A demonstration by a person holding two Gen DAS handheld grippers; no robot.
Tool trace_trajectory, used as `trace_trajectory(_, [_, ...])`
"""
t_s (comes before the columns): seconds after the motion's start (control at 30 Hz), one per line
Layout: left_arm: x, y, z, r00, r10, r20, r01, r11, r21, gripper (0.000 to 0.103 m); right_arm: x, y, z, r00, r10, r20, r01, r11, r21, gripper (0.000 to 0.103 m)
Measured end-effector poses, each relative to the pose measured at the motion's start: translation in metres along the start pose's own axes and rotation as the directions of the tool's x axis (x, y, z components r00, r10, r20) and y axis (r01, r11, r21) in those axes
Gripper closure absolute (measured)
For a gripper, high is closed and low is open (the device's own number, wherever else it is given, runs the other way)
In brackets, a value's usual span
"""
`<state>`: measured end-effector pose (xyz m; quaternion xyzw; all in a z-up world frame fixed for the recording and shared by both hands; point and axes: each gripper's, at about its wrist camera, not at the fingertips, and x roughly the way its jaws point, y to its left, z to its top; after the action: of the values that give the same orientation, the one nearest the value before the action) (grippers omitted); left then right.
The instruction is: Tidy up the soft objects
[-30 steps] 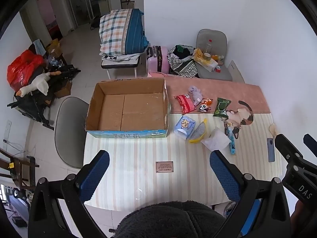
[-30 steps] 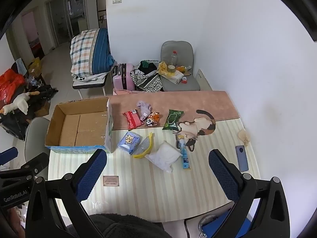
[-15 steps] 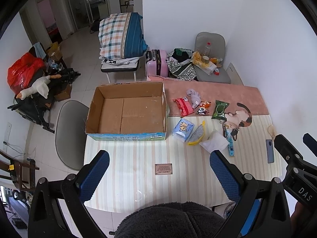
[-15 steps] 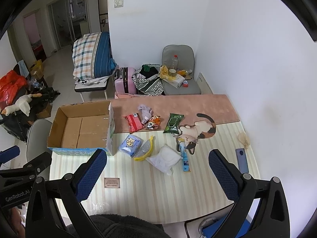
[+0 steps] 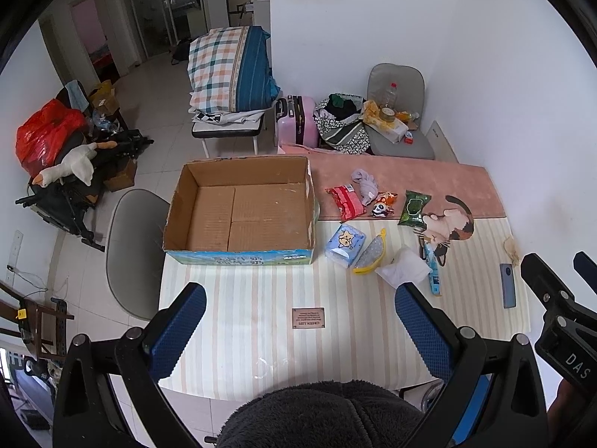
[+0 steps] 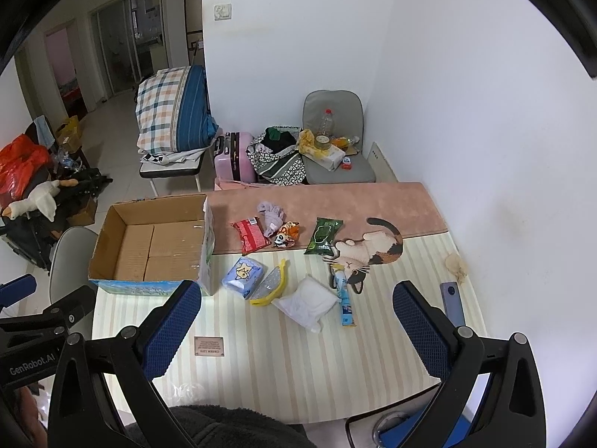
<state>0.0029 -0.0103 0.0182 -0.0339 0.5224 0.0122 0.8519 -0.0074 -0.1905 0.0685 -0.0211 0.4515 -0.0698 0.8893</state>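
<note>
Left wrist view: the left gripper (image 5: 298, 328) hangs high over the near table edge, jaws spread wide and empty; the right gripper (image 6: 298, 321) likewise. Farther off, the soft packets lie bunched beside the empty cardboard box (image 5: 238, 216): blue tissue pack (image 5: 344, 240), white pouch (image 5: 403, 270), red packet (image 5: 346, 202), grey cloth (image 5: 365, 181). Crowding risks pinching two items together. The printing on the packets is too small to read.

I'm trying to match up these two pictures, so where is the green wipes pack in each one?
Left wrist: green wipes pack right of centre, beside the cat picture.
Right wrist: green wipes pack near centre, left of the cat picture.
Shared landmark: cardboard box, at the table's left in both.
</note>
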Motion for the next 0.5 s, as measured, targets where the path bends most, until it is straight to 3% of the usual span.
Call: trace_trajectory(0.5, [-0.0039,0.0019,-0.0038,1.0,0.005,0.009,-0.005,1.0,0.001,0.0,-0.0097,-0.0018,-0.0045,1.0,0.004,0.017,-0.004,1.0,-0.005,0.0])
